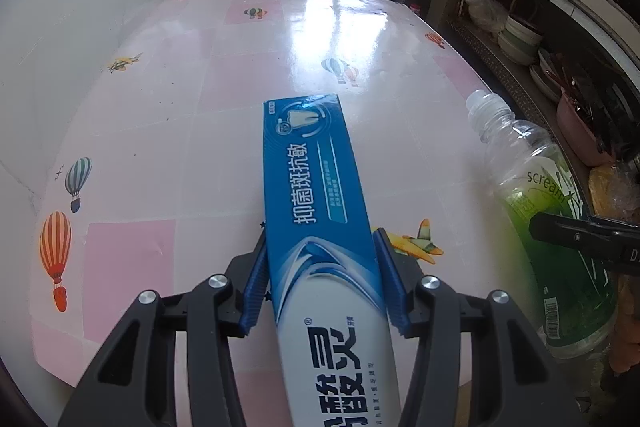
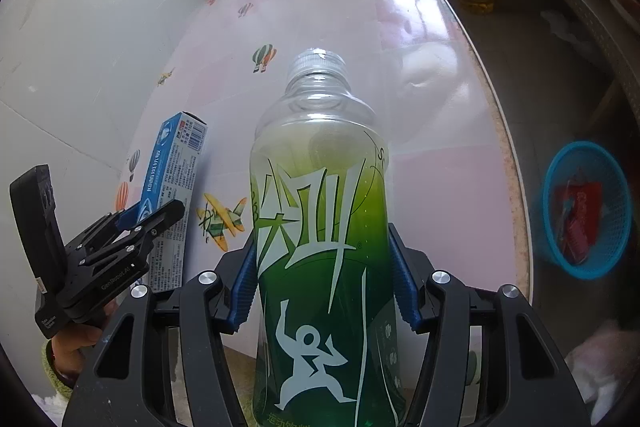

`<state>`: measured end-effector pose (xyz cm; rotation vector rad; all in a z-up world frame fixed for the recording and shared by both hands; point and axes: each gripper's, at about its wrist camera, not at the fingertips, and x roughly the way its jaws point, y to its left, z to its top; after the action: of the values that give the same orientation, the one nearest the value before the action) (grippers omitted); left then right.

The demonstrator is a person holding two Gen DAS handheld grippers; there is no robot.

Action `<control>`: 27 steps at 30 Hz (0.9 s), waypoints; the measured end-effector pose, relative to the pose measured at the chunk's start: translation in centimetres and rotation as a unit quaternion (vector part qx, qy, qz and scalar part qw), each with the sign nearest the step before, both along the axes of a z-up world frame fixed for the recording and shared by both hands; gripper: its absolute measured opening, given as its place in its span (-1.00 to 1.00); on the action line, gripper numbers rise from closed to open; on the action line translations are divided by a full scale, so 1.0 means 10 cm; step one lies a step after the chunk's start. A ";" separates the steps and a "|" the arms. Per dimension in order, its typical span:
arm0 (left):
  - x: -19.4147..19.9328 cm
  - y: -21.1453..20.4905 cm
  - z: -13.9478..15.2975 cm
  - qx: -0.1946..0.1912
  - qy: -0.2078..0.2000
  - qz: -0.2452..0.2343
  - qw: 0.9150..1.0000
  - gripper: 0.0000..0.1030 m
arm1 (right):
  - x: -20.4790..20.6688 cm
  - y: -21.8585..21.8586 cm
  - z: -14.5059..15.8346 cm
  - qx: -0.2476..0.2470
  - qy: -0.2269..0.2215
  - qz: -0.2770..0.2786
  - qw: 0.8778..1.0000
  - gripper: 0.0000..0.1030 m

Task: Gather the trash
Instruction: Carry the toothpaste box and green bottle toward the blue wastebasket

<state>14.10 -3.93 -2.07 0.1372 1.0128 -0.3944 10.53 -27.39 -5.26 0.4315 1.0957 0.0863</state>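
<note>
Table [image 2: 440, 187]: you have both pieces of trash lifted off it.
Basket [image 2: 586, 209]: on the floor to your right, some trash already inside; two drops left, I judge.
Bottle [image 2: 320, 227]: clamped upright in your right gripper [image 2: 324, 271].
Box [image 1: 316, 195]: gripped between your left gripper's [image 1: 320, 275] pads, pointing forward.
</note>
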 end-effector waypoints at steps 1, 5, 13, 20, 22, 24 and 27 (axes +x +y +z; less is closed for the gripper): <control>-0.01 -0.01 0.03 -0.003 -0.001 -0.001 1.000 -0.06 | -0.02 -0.02 0.01 0.004 -0.003 -0.001 1.000 0.06; -0.07 -0.06 0.14 -0.013 -0.010 -0.013 1.000 -0.07 | -0.09 -0.14 0.07 0.015 -0.016 -0.008 1.000 0.06; -0.14 -0.48 0.45 -0.046 -0.024 -0.067 0.996 -0.07 | -0.37 -0.49 0.24 0.038 -0.053 -0.051 0.997 0.06; -0.25 -1.42 0.66 -0.099 0.005 -0.169 0.981 -0.06 | -0.96 -1.28 0.37 0.016 -0.079 -0.155 0.985 0.06; -0.29 -1.77 0.63 -0.106 0.022 -0.198 0.974 -0.06 | -1.16 -1.54 0.33 0.006 -0.073 -0.193 0.979 0.06; -0.33 -2.14 0.54 -0.107 0.048 -0.224 0.967 -0.06 | -1.37 -1.79 0.24 -0.013 -0.058 -0.233 0.971 0.06; -0.40 -2.64 0.33 -0.096 0.092 -0.255 0.958 -0.06 | -1.64 -2.10 -0.01 -0.019 -0.027 -0.281 0.959 0.06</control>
<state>10.07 -30.28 1.18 0.1903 1.1104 -0.9893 -5.90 -48.40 -5.32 0.6870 0.8855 -0.4224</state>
